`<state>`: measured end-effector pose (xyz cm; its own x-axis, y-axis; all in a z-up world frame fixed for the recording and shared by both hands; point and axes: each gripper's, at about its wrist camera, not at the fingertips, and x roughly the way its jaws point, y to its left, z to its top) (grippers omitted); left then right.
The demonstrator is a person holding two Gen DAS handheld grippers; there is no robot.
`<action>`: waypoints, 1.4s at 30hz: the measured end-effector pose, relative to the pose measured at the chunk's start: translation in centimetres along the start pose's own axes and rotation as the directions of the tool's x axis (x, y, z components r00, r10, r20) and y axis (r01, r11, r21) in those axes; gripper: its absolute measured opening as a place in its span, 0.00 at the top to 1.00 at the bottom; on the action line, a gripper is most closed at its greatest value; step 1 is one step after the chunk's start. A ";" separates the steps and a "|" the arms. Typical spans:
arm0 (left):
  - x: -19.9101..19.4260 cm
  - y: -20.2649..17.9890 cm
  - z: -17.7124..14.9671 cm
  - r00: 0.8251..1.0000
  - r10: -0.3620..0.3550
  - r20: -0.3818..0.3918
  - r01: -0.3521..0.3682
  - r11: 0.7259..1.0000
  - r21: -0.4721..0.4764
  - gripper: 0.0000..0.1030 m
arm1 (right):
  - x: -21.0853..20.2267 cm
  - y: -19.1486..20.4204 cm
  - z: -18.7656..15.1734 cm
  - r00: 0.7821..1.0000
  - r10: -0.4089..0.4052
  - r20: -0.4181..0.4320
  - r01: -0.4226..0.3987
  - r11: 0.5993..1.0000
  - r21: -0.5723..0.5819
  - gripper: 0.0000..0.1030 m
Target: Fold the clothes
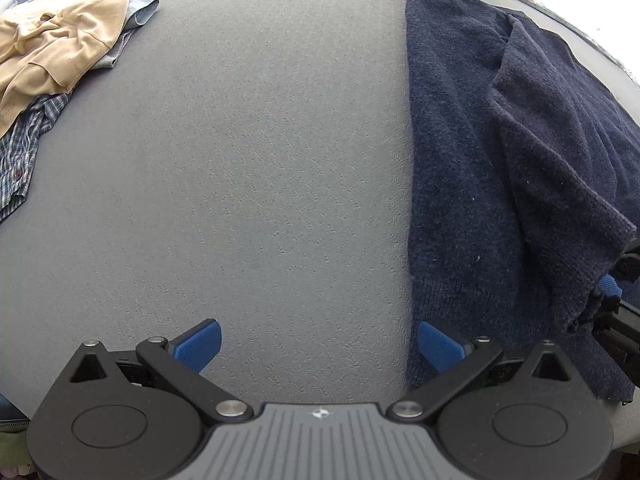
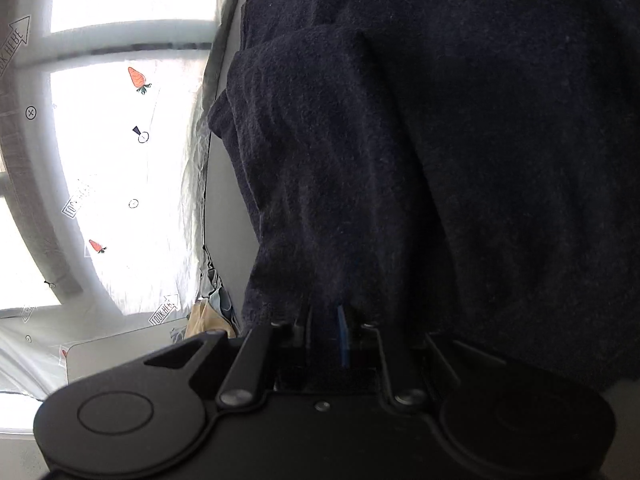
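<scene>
A grey, finely textured desk [image 1: 256,168] spreads out ahead of the left tool [image 1: 319,346]. To that tool's right a navy knit sweater [image 1: 472,184] lies on it, partly folded over itself. Far ahead to its left sits a heap: a tan garment [image 1: 60,52] over a plaid shirt [image 1: 24,148] and what may be pale blue denim [image 1: 140,12].

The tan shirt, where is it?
In the left wrist view the tan shirt lies crumpled at the far left of the grey table, on a checked shirt, well apart from the navy sweater.
</scene>
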<state>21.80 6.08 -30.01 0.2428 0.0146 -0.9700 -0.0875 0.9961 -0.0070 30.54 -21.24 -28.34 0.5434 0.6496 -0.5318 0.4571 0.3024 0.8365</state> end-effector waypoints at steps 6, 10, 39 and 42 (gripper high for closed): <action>-0.1 -0.2 -0.2 1.000 0.020 -0.012 -0.020 1.000 -0.002 0.00 | 1.7 1.2 0.5 0.996 -0.057 -0.065 0.055 0.998 -0.033 0.93; -1.5 -0.6 0.2 0.999 0.013 0.037 -0.013 1.000 -0.024 0.00 | 1.5 2.6 1.7 0.995 -0.070 -0.073 0.065 0.996 -0.064 0.92; 1.8 -17.4 14.1 0.980 -0.035 0.198 0.005 0.989 0.147 0.00 | -20.9 -10.4 17.8 0.704 -0.373 0.605 0.528 0.844 -0.095 0.78; 3.5 -17.6 14.5 0.989 -0.001 0.148 -0.022 0.988 0.151 0.00 | -21.8 -11.5 20.0 0.606 -0.422 0.674 0.611 0.790 -0.055 0.75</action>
<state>38.23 -10.12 -29.76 0.3834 0.0265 -0.9232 0.0544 0.9972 0.0512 27.49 -52.86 -29.02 0.6109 -0.2039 -0.7650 0.6543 0.6741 0.3428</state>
